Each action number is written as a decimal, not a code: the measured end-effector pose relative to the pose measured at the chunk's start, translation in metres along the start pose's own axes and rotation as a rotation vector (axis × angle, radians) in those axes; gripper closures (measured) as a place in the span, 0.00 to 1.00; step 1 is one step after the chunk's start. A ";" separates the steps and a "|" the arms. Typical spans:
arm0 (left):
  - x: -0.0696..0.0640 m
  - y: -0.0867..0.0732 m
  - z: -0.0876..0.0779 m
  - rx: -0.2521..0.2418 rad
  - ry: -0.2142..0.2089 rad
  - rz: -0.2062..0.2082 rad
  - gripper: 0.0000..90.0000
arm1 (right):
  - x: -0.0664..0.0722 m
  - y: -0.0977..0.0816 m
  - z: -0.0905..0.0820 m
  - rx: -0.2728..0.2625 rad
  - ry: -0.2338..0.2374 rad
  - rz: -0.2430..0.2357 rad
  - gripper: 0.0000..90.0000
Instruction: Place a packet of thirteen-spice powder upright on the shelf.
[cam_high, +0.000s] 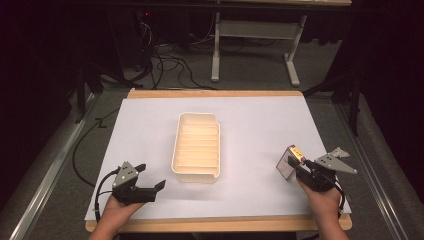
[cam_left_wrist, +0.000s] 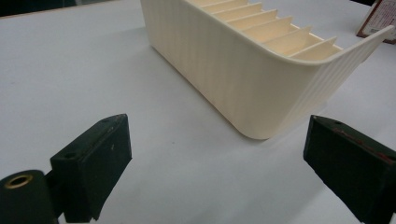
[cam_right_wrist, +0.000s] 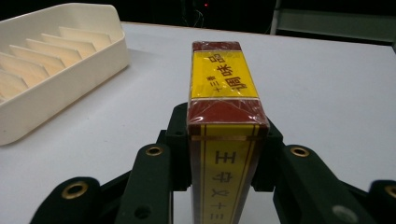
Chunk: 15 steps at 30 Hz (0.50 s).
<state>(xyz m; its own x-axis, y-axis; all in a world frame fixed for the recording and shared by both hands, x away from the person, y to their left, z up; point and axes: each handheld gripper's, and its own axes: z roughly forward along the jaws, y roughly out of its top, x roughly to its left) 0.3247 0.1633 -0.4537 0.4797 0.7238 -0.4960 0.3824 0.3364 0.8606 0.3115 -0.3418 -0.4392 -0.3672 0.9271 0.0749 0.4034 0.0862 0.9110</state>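
While the right gripper (cam_right_wrist: 226, 140) is clamping a red and yellow box (cam_right_wrist: 225, 112) near the table's (cam_high: 260, 115) right edge, the left gripper (cam_left_wrist: 217, 163) is gaping empty just before the cream tray (cam_left_wrist: 224, 65); the box's lower end is running out of frame.

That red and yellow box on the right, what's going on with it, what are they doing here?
A person at a table holds a gripper in each hand. The right gripper is shut on a red and yellow box wrapped in clear film, holding it by its sides near the table's right edge. The left gripper is open, holding nothing, and points at the near corner of a cream slotted tray standing mid-table on a white sheet. The tray's slots look empty.
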 end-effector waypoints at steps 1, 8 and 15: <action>0.000 0.000 0.000 0.000 0.000 0.000 0.09 | 0.000 0.000 0.000 0.002 0.002 -0.001 0.76; 0.000 0.000 0.000 0.000 0.000 0.000 0.09 | -0.002 0.001 0.000 0.000 0.015 -0.008 0.76; 0.000 0.000 0.000 -0.001 0.001 0.001 0.10 | -0.003 0.002 -0.001 -0.005 0.018 -0.009 0.76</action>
<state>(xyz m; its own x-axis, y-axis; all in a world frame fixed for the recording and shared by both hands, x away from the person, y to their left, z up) 0.3248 0.1634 -0.4536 0.4794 0.7245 -0.4952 0.3812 0.3363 0.8611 0.3123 -0.3446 -0.4366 -0.3855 0.9198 0.0737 0.3961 0.0928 0.9135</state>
